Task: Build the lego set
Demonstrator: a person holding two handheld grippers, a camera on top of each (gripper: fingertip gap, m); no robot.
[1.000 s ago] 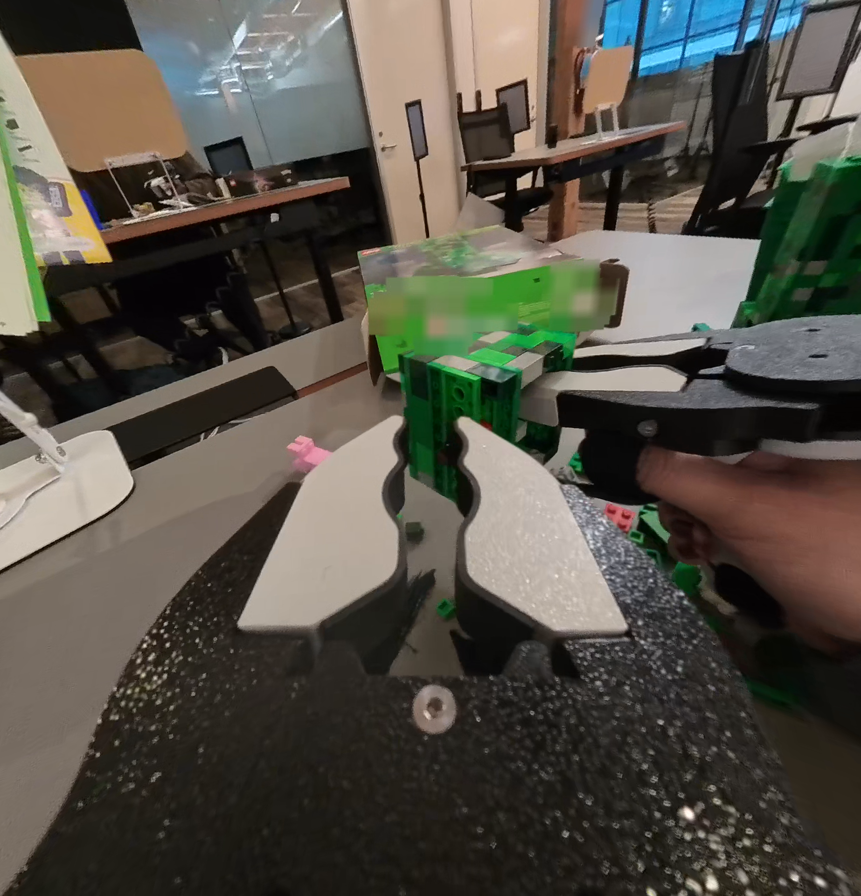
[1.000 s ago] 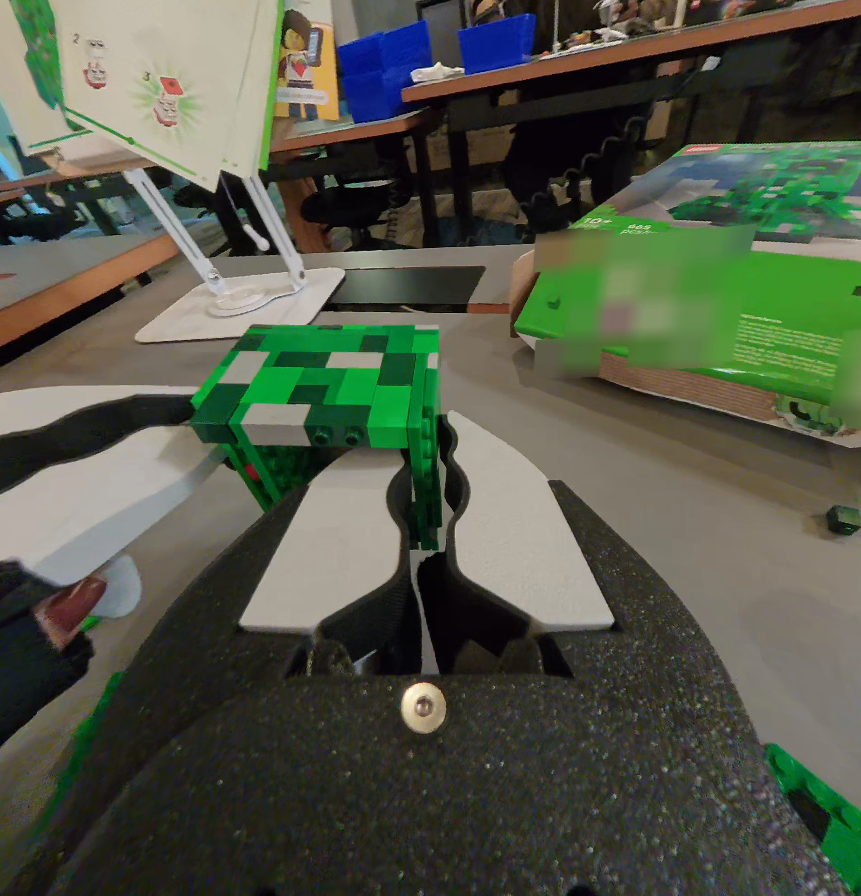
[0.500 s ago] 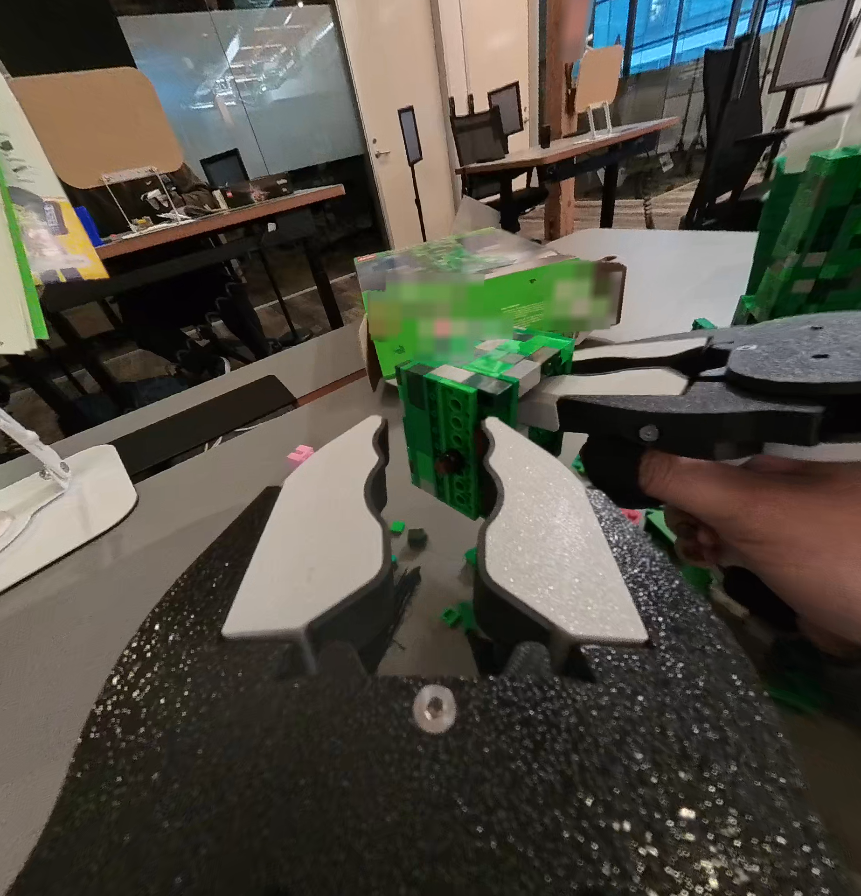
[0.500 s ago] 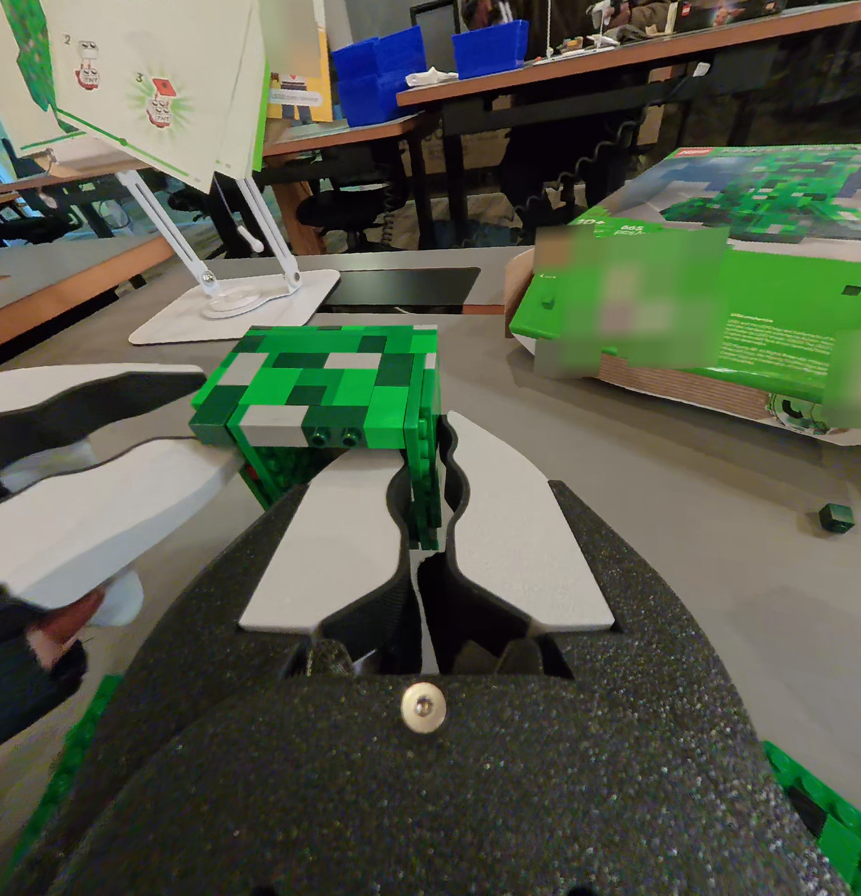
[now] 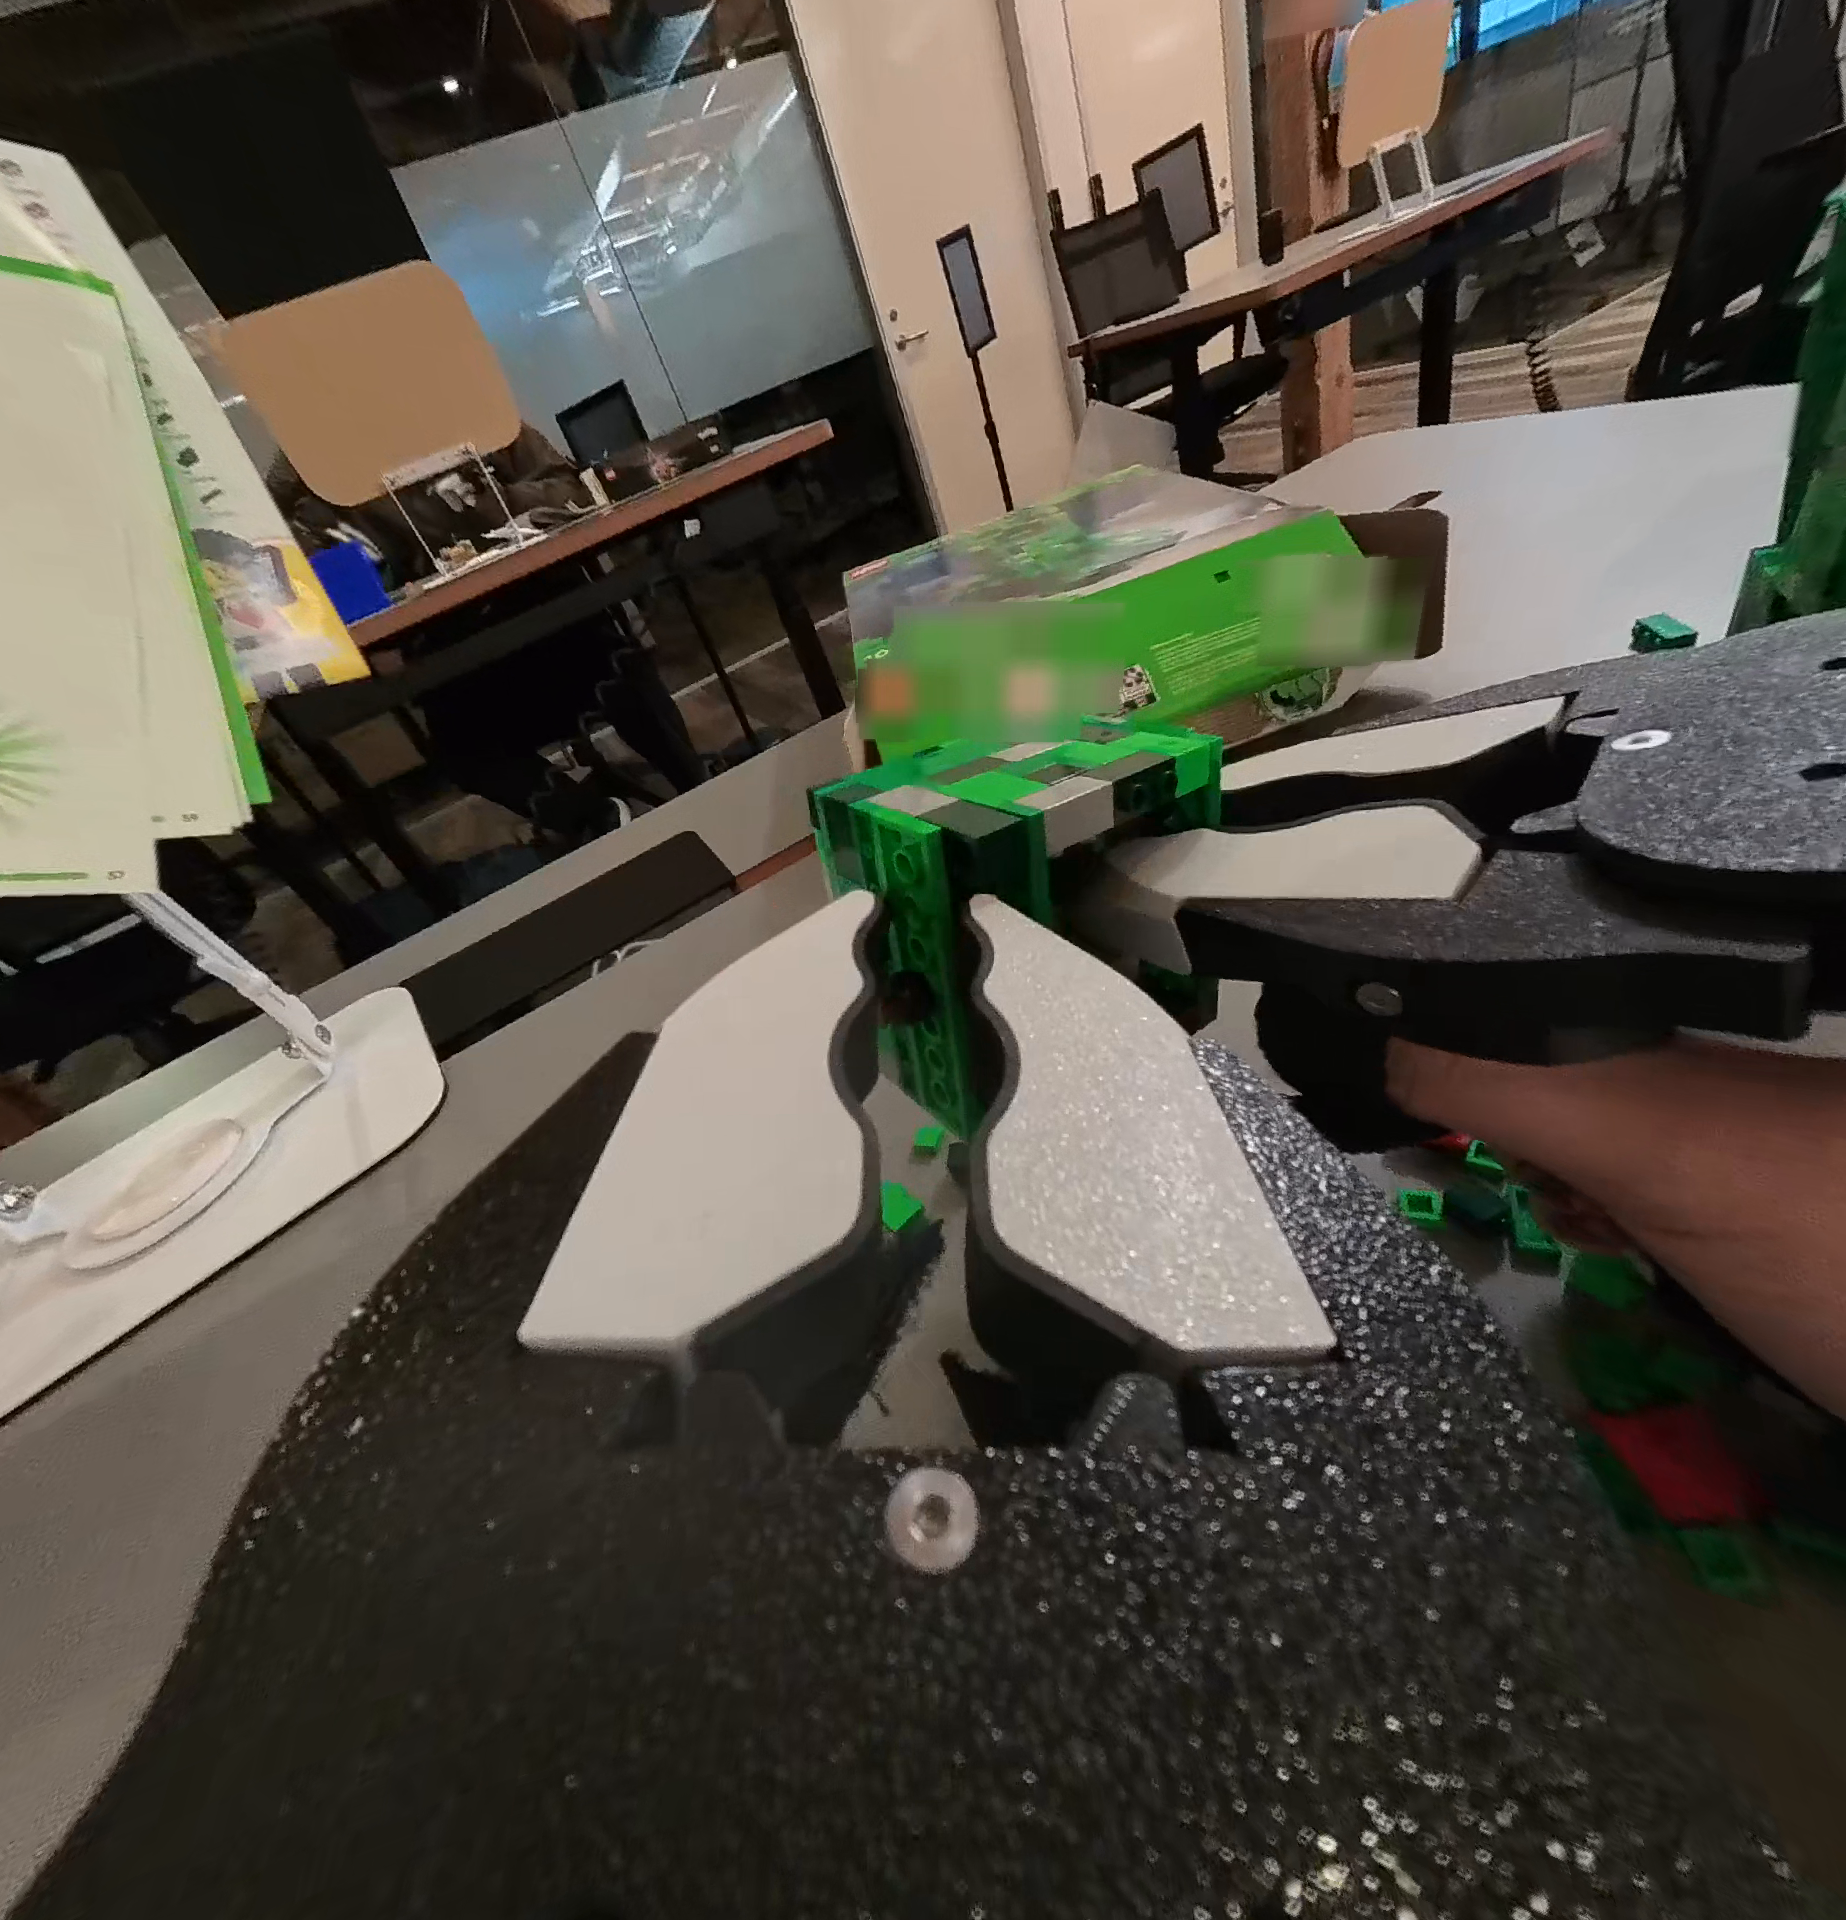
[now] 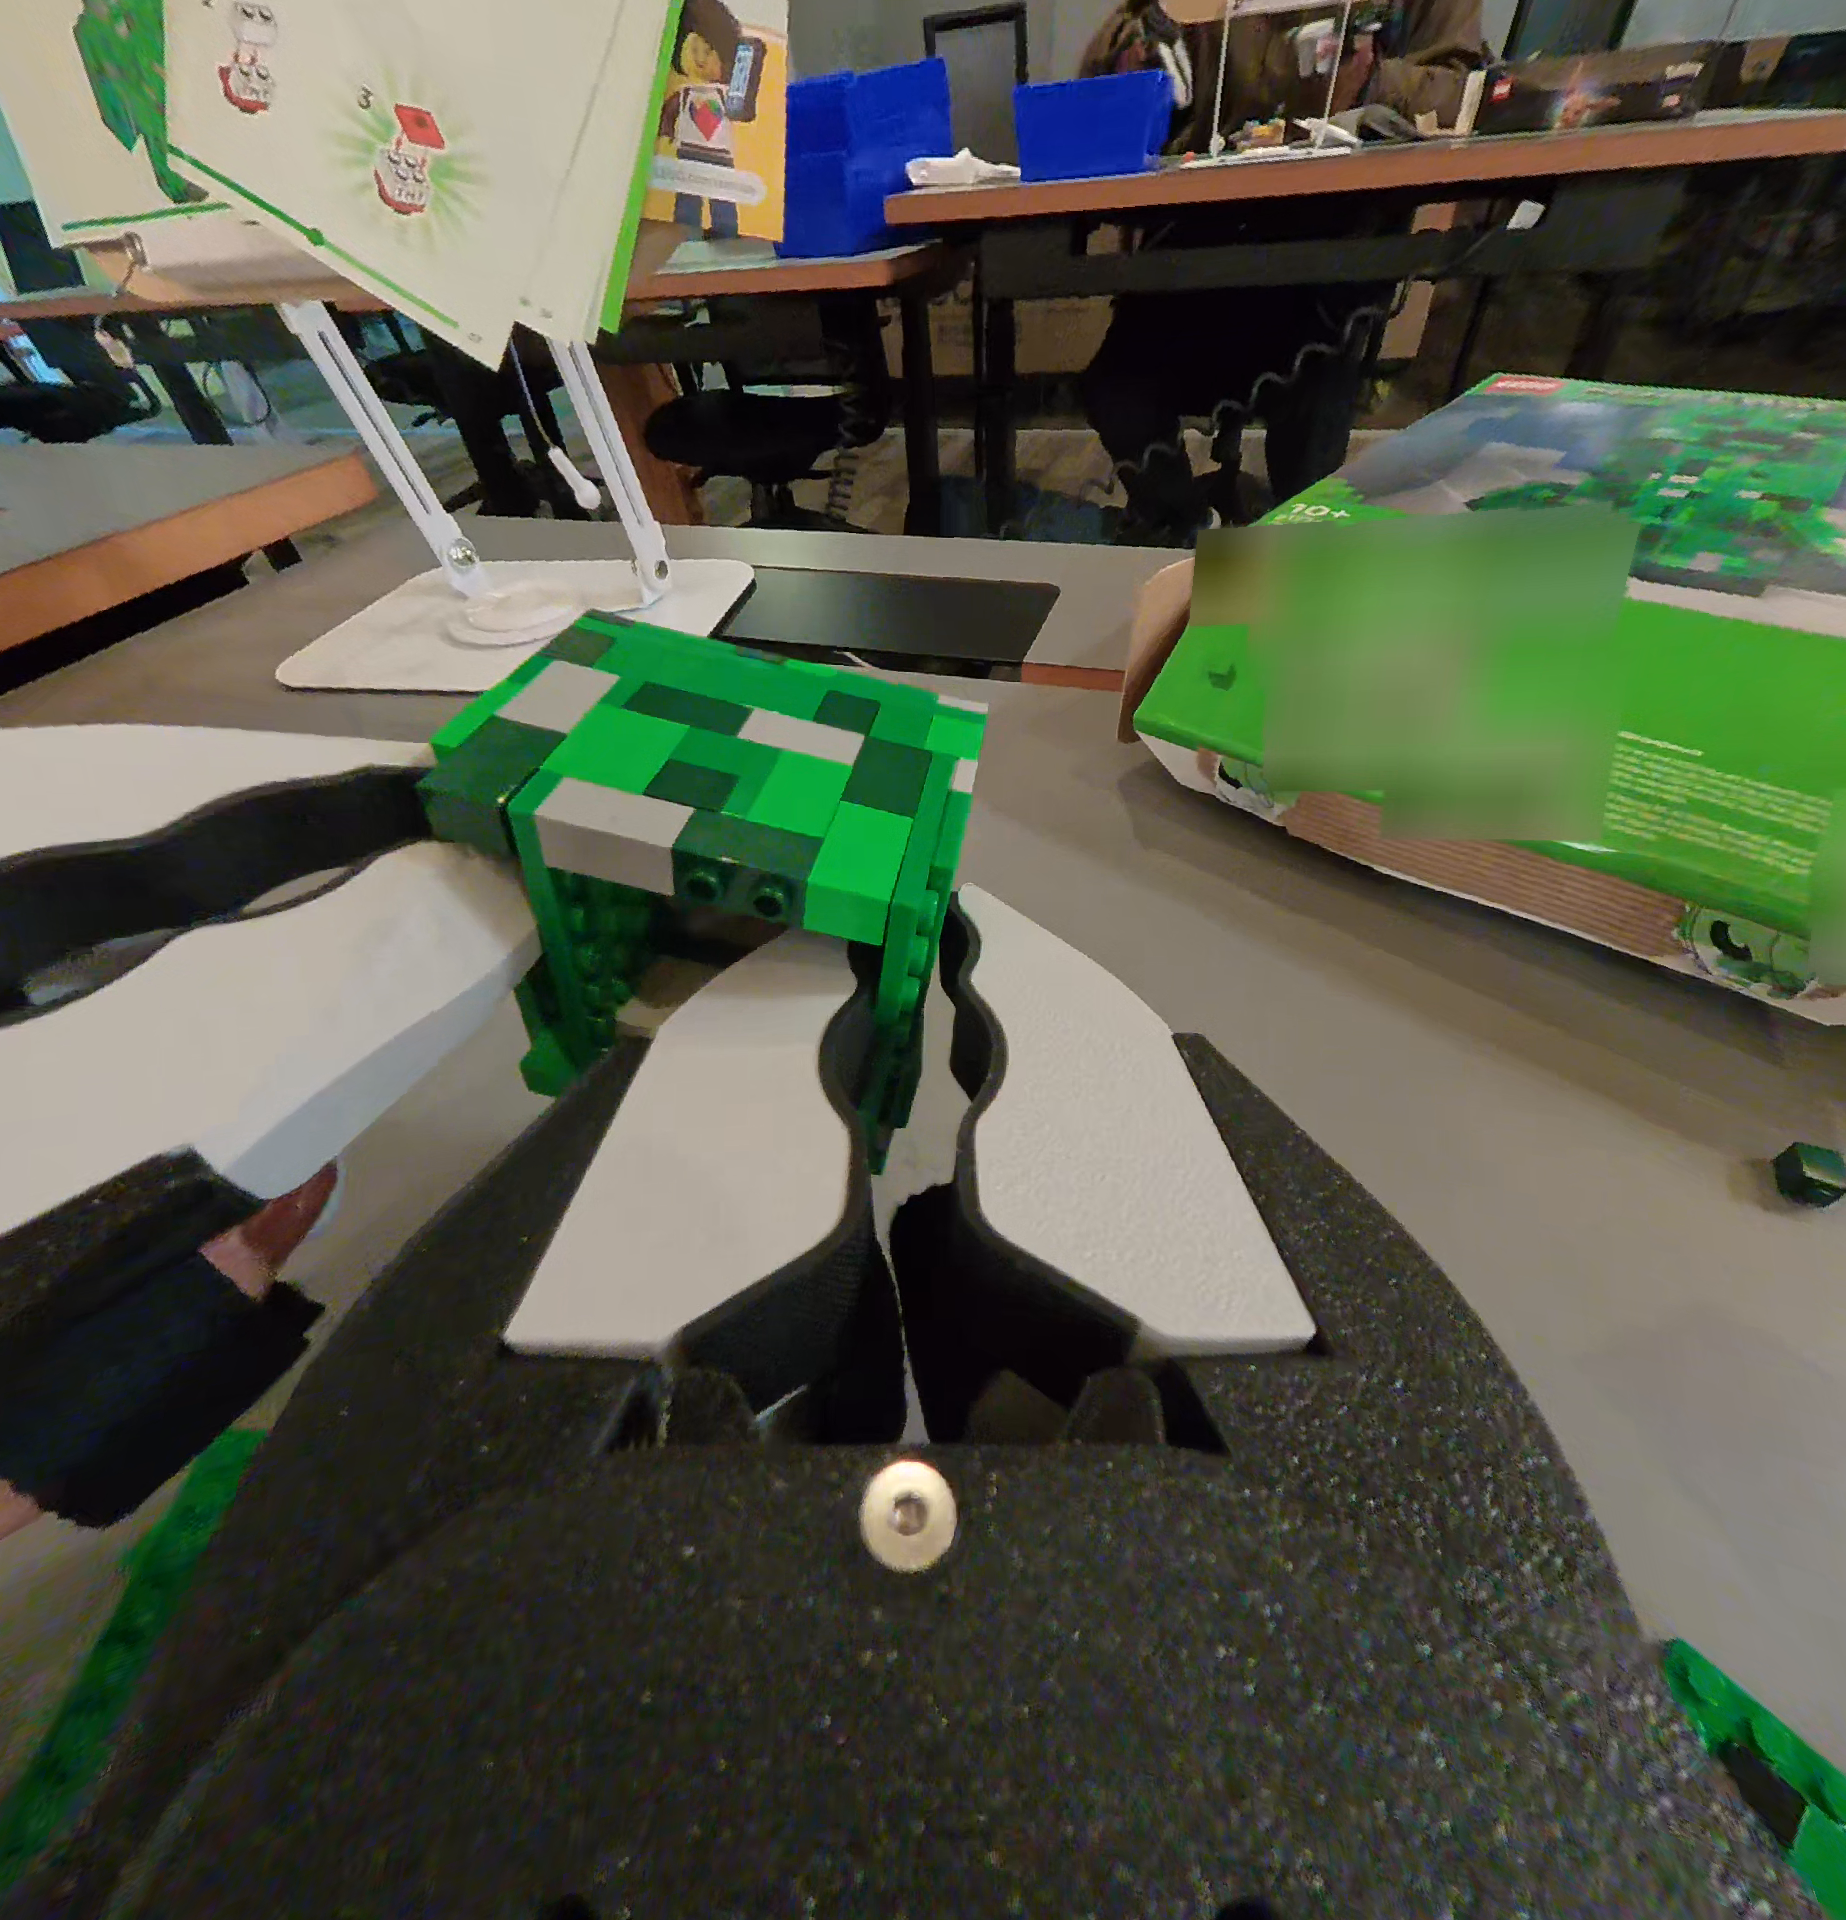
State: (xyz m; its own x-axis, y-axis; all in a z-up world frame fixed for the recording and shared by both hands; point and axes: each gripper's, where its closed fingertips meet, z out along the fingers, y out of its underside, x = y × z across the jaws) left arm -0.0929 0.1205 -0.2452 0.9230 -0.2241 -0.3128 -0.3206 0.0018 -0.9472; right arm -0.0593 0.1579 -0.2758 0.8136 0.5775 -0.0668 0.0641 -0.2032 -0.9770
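Grey table [image 6: 1521, 1195]: green set box [image 6: 1677, 727] at rear. Green, grey-patched brick block [image 6: 711, 779] is held above the table. Left gripper [image 5: 924, 935] is clamped on its side wall; right gripper [image 6: 914, 935] is clamped on its opposite edge wall. Loose bricks [image 5: 1501, 1216] lie beneath.

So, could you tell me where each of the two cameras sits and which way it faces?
Left wrist view: mounted on the left gripper, looking along its fingers at the green block assembly; the right gripper and the hand holding it enter from the right.
Right wrist view: mounted on the right gripper, facing the same assembly from another side; the left gripper enters from the left.
Shared: the assembly, the set box, the booklet stand.
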